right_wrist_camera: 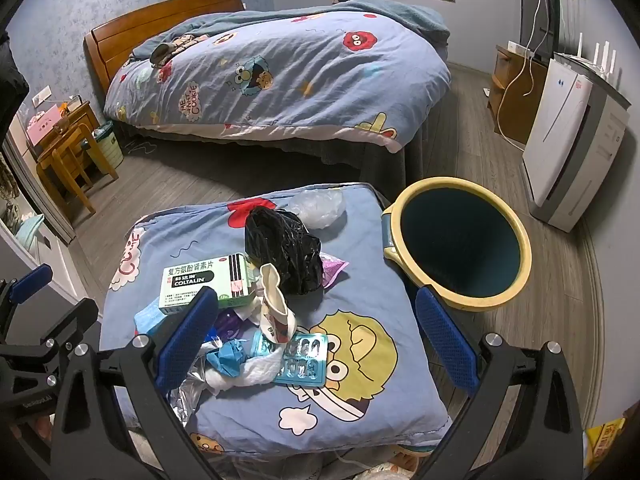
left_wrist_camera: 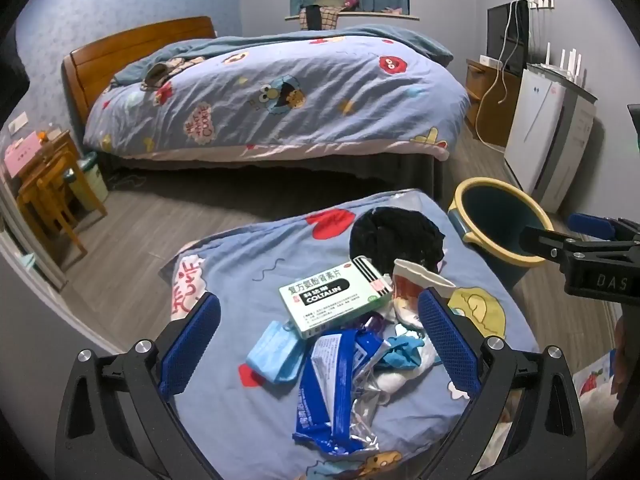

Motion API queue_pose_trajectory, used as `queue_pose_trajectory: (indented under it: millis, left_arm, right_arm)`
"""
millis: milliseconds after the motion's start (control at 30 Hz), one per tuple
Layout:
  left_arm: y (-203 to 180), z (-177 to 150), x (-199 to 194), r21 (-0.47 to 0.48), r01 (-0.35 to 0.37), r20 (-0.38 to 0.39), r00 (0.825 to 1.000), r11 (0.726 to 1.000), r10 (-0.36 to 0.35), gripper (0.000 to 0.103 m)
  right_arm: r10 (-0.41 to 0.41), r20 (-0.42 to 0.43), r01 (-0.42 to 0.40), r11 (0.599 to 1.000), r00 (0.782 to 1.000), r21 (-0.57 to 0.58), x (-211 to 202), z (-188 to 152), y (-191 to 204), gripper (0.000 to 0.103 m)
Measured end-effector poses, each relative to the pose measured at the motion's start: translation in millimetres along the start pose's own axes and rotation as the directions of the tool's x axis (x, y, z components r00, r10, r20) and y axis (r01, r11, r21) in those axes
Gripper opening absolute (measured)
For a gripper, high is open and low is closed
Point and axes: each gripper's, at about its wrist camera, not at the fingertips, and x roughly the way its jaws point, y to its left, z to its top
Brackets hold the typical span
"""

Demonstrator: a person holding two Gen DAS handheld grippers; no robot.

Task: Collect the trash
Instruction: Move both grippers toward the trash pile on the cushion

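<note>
While both claws hang over the cushion (right_wrist_camera: 360, 400), their blue pads stand wide apart and grip nothing. The left claw (left_wrist_camera: 320, 344) hovers above the near-left part of the heap, over a blue wrapper (left_wrist_camera: 328, 384) and a folded face mask (left_wrist_camera: 274, 354). The right claw (right_wrist_camera: 316, 340) hangs above the near middle, over a blister pack (right_wrist_camera: 304, 360) and a crumpled white tissue (right_wrist_camera: 256, 372).

All the trash lies on the cushion's cartoon-print cover. A green-and-white medicine box (right_wrist_camera: 204, 284) lies toward the left edge, a crushed paper cup (right_wrist_camera: 276, 312) just beside it. Behind the cup lies a crumpled black plastic bag (right_wrist_camera: 288, 252), and a clear plastic bag (right_wrist_camera: 320, 206) lies at the far edge. A purple wrapper (right_wrist_camera: 334, 270) pokes out from under the black bag.

Just off the cushion's far-right corner, on the floor, stands a bin (right_wrist_camera: 460, 300) with a yellow rim and dark inside. Beyond it all is a bed (right_wrist_camera: 280, 80) with a matching quilt.
</note>
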Motion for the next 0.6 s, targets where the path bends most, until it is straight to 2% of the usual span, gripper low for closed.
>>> queue_pose_trajectory:
  millis: [467, 600]
  left_arm:
    - [-2, -6, 3, -0.001, 0.004, -0.003, 1.000, 1.000, -0.004, 0.098]
    - [-12, -12, 17, 0.014, 0.016, -0.017, 1.000, 1.000, -0.015, 0.098]
  right_arm:
    - [-0.010, -0.002, 0.010, 1.000, 1.000, 0.004, -2, 0, 3, 0.097]
    - [-0.005, 0.007, 0.004, 1.000, 1.000, 0.026, 0, 4, -2, 0.097]
